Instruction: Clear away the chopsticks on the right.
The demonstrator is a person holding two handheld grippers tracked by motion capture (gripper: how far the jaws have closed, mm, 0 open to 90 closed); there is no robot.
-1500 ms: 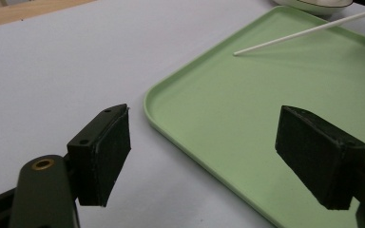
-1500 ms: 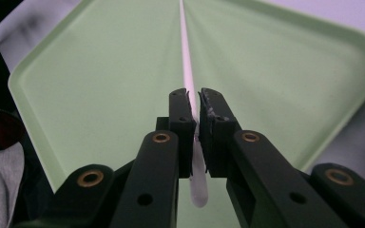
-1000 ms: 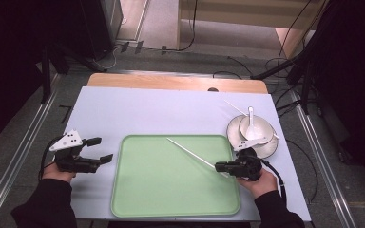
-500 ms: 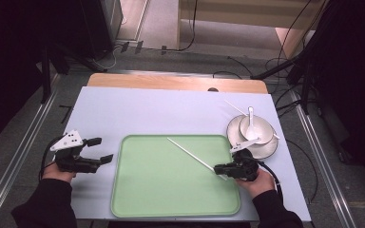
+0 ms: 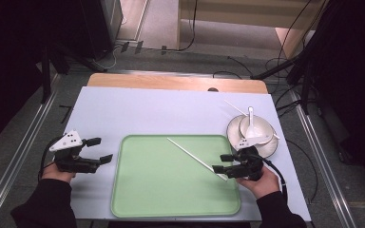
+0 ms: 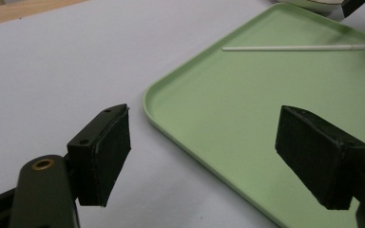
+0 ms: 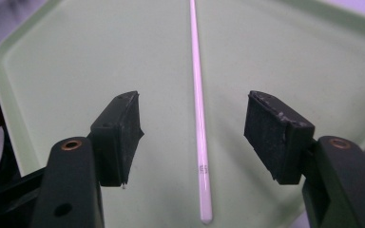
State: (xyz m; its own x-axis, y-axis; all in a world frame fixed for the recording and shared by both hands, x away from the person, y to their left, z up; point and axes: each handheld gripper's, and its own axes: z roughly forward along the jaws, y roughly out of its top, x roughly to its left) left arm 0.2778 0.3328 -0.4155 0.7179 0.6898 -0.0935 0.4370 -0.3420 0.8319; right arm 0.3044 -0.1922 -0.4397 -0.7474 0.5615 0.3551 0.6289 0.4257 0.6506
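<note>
Worktop (image 5: 138, 109) carrying green tray (image 5: 152, 199), stacked white bowls (image 5: 266, 146) with spoon (image 5: 251, 124) right of it, white chopstick (image 5: 197, 159) lying loose on tray between right gripper (image 5: 224, 164) jaws just opened wide, left gripper (image 5: 100, 149) jaws apart, empty, beside tray.

A pale worktop (image 5: 138, 111) carries a stack of white bowls (image 5: 255, 135) near its right edge, with a white soup spoon (image 5: 251, 124) resting in the top bowl. A second white chopstick (image 5: 235, 108) pokes out from behind the stack. A wooden strip (image 5: 171, 81) borders the far edge. Black cables (image 5: 285, 102) trail across the grey floor (image 5: 180, 59) beyond.
</note>
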